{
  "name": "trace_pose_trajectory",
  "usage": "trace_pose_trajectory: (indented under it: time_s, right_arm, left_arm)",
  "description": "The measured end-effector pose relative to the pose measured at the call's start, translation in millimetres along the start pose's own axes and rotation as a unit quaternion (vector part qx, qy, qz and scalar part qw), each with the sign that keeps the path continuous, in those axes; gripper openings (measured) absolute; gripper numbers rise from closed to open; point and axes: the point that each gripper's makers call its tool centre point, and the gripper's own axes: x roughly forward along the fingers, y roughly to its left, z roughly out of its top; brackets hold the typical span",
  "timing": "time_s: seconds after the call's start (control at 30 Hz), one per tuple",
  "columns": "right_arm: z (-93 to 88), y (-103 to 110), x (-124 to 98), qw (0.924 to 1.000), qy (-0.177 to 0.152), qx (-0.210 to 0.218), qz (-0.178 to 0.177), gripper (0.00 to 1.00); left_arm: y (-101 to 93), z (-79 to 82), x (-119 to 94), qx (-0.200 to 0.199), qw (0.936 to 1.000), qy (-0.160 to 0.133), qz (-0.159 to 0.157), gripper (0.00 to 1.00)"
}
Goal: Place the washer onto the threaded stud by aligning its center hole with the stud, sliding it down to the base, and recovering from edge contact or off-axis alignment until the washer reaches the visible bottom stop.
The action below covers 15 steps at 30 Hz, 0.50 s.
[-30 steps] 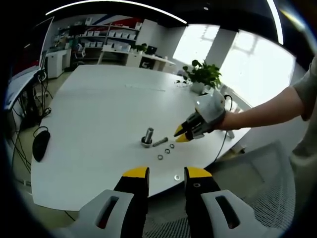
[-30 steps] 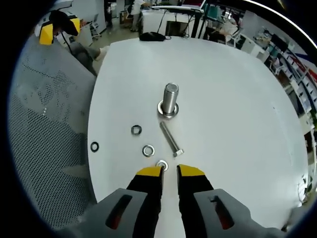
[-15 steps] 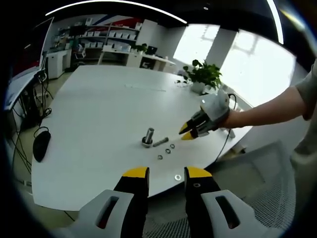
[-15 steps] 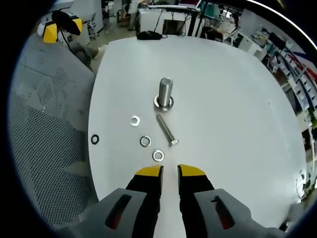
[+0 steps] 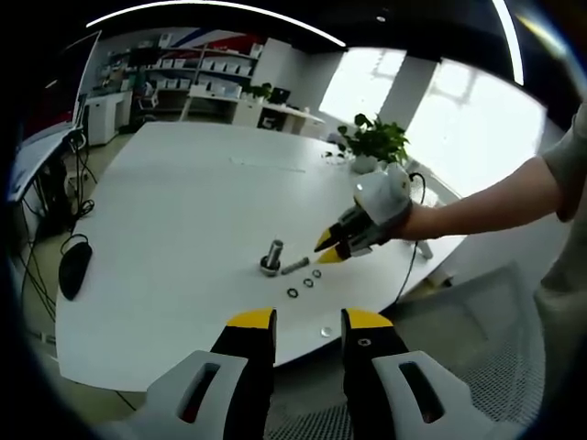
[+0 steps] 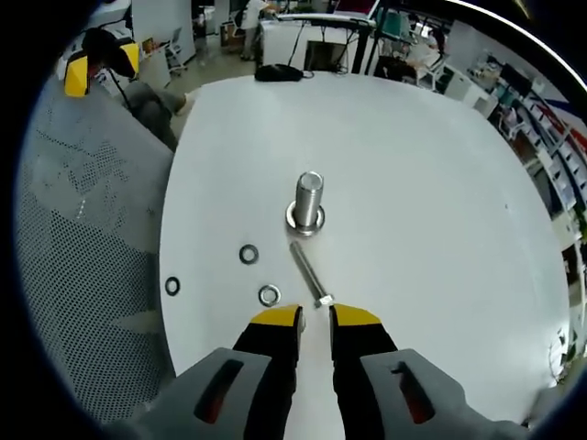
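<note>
**Washers near the bench edge, both grippers empty**

The stud (image 6: 308, 202) stands upright mid-bench with plenty of bare white bench (image 6: 431, 183) beyond it. Three washers: one (image 6: 172, 286) right at the edge, two (image 6: 249, 254) (image 6: 269, 295) just inside, beside a loose bolt (image 6: 310, 273). The right gripper (image 6: 315, 316) hovers over them, jaws slightly parted, nothing held. The left gripper (image 5: 307, 319) hangs off the edge, released; its view adds a plant (image 5: 374, 139) and mouse (image 5: 75, 263).
</note>
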Motion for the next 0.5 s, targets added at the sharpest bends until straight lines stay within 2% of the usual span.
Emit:
trace_pose_trajectory:
  time_s: [0.37,0.5]
  right_arm:
    - [27.2,13.6,31.7,0.9987,-0.004,-0.034,0.038,0.14]
    - [28.2,11.2,39.4,0.9981,0.003,-0.043,0.043,0.14]
  left_arm:
    - [-0.4,-1.8,0.8,-0.002,1.0,0.005,-0.003,0.26]
    - [0.2,-1.9,0.7,-0.004,1.0,0.005,-0.002,0.26]
